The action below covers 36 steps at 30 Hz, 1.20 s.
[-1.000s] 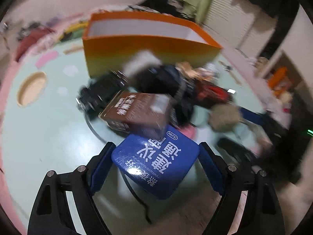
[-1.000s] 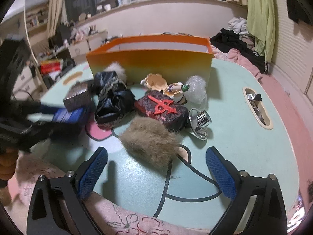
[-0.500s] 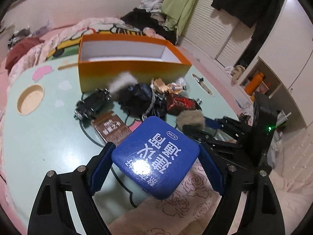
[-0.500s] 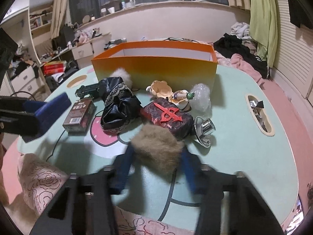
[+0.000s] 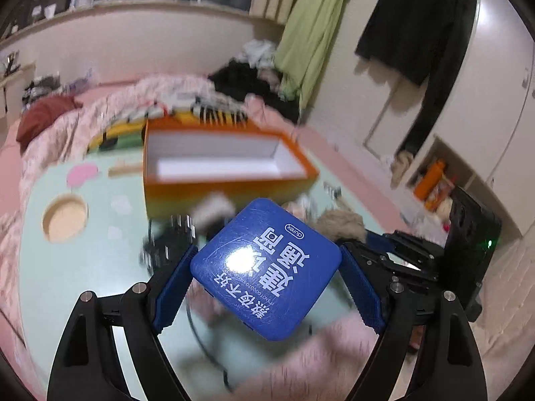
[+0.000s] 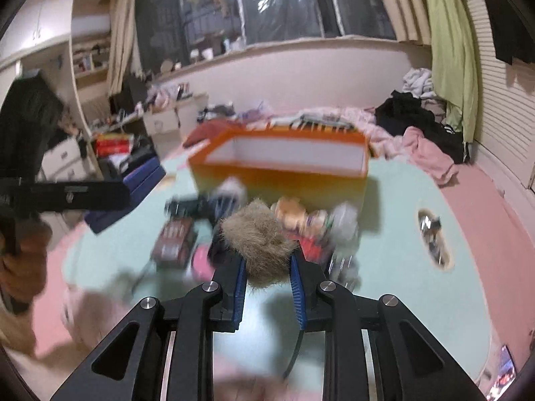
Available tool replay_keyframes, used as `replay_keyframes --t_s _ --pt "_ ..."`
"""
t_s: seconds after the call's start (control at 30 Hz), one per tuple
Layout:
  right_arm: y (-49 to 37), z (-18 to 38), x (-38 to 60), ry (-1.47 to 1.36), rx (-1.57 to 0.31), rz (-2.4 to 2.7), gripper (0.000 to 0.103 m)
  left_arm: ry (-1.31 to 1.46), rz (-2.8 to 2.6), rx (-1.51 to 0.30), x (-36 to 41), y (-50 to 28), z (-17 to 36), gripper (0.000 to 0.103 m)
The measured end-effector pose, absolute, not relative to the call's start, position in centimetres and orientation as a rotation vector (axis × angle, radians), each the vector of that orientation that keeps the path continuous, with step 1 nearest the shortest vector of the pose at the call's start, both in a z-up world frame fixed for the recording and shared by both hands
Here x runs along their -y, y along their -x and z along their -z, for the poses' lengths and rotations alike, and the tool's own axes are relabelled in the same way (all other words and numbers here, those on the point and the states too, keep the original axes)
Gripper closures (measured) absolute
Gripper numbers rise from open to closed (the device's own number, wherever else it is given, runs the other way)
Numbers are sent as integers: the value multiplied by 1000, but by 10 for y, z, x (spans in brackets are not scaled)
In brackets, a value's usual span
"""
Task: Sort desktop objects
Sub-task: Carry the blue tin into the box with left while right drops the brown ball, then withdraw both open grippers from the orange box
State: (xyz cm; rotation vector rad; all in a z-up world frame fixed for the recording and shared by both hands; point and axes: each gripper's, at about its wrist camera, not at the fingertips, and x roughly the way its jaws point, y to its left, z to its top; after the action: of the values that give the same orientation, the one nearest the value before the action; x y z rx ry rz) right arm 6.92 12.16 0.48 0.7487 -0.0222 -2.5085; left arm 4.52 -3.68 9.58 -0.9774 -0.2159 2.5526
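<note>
The left gripper [image 5: 265, 275] clamps a square blue tin with white printed characters [image 5: 266, 269] between its blue-padded fingers [image 5: 174, 287]; the tin sits tilted, one corner pointing to 6 o'clock, lifted above the pale green worktop [image 5: 83, 267]. The right gripper [image 6: 267, 272] has its fingers pinched on a tan furry pom-pom [image 6: 257, 239], which bulges out past the fingertips toward 12 o'clock. Beyond both, at 12 o'clock, stands the long orange cardboard box with a white inside [image 6: 284, 163], open on top. The clutter between fingers and box is smeared by motion blur: a brown printed packet [image 6: 174, 242] at 9 o'clock of the pom-pom is readable, the other pieces cannot be made out. The tin hides the worktop behind it.
</note>
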Motion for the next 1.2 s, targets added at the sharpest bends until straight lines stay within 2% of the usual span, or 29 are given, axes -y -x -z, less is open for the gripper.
replay_keyframes --t_s 0.07,0.17,0.23,0.3,0.43,0.47,0.5,0.6,0.77,0.93,1.03,1.07,1.1,1.17,1.2 --pt "-46 -17 -122 -764 74 2490 80 940 -2587 225 34 -25 -106 18" --pt "-9 -32 -105 -744 34 2539 80 920 -2694 216 28 19 -115 18" --pt "20 -32 -93 -759 -4 2585 76 950 -2769 196 29 45 -112 18" --pt "53 -24 -86 -851 -12 2588 67 1035 -2793 207 37 73 -102 18" --pt "82 -8 -92 -966 118 2551 63 1146 -2774 211 52 98 -80 18" --pt "81 -8 -93 -952 113 2566 56 1154 -2780 187 53 98 -76 17" --pt "79 -7 -93 -951 105 2578 55 1154 -2815 126 52 97 -72 17" --pt "76 -4 -91 -932 87 2587 55 1245 -2777 127 54 93 -54 17" --pt "69 -2 -86 -916 52 2590 55 1257 -2744 292 75 79 -43 14" --pt "68 -3 -81 -914 22 2571 54 1240 -2810 209 74 67 -45 14" --pt "57 -7 -87 -870 73 2561 54 1071 -2898 170 73 46 -64 14" --pt "49 -11 -90 -838 92 2564 50 1017 -2900 171 71 37 -72 14" --pt "36 -16 -93 -801 100 2570 36 968 -2897 158 68 25 -80 14" --pt "15 -22 -94 -776 82 2581 25 928 -2884 98 58 4 -91 14" --pt "1 -23 -95 -767 60 2587 25 923 -2872 56 52 -8 -94 14"
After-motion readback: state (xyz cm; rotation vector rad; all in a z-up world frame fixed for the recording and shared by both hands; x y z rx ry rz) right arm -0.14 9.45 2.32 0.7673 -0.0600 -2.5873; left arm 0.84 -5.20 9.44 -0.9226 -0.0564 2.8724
